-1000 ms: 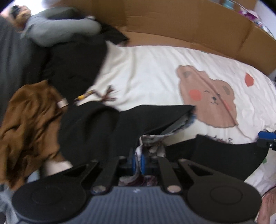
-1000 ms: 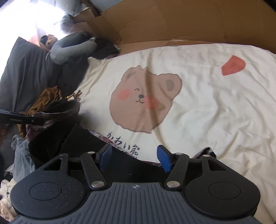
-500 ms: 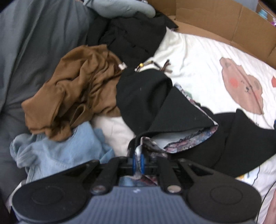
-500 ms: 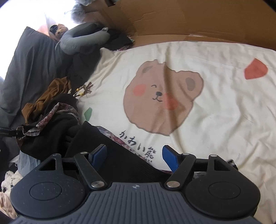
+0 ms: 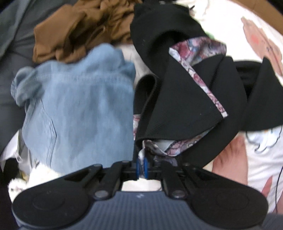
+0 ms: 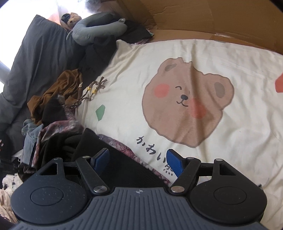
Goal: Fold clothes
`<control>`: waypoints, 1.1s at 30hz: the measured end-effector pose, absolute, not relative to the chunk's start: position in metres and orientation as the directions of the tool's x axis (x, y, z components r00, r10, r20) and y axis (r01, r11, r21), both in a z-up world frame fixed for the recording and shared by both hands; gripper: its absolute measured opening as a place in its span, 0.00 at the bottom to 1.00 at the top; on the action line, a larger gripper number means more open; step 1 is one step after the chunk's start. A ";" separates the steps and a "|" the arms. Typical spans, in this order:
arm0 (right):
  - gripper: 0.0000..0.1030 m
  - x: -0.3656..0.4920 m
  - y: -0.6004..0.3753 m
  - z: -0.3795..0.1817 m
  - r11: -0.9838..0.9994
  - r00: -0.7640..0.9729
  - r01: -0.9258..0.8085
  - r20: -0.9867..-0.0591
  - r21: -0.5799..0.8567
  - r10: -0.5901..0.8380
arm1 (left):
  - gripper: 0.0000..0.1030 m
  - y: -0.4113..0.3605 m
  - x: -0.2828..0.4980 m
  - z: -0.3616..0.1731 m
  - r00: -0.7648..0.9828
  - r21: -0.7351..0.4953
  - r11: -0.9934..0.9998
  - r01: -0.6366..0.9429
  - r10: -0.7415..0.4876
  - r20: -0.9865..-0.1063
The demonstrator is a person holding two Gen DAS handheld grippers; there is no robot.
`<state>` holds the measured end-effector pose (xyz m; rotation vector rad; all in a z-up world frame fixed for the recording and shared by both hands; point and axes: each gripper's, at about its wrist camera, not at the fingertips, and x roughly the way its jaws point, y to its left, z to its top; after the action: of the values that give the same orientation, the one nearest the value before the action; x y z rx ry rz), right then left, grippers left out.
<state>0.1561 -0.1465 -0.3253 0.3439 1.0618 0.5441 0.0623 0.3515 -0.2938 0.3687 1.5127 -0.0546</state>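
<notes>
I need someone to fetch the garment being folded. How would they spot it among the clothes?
Start from the cream bedsheet with the brown bear print. At its left edge lies a clothes pile, and the black garment sits beside the blue denim and brown top. Only it has a floral lining.

Two grippers: the left gripper and the right gripper, each with two blue pads. One black garment with floral lining, seen in both views. One brown garment. One light-blue denim garment. One further dark garment at the bed's far side (its exact kind cannot be told). One cream bedsheet bearing one printed bear face. One grey curved pillow. One braided cord with beads. One cardboard wall.
</notes>
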 end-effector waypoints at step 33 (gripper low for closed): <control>0.71 0.223 -0.028 -0.365 0.690 0.140 -0.501 -0.738 0.522 0.660 | 0.53 0.370 0.092 -0.248 0.289 0.156 0.974 0.163 0.104 -0.952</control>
<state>0.2225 -0.0276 -0.3646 0.1632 1.1572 0.8437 0.0921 0.3701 -0.2482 0.2408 1.2805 -0.0402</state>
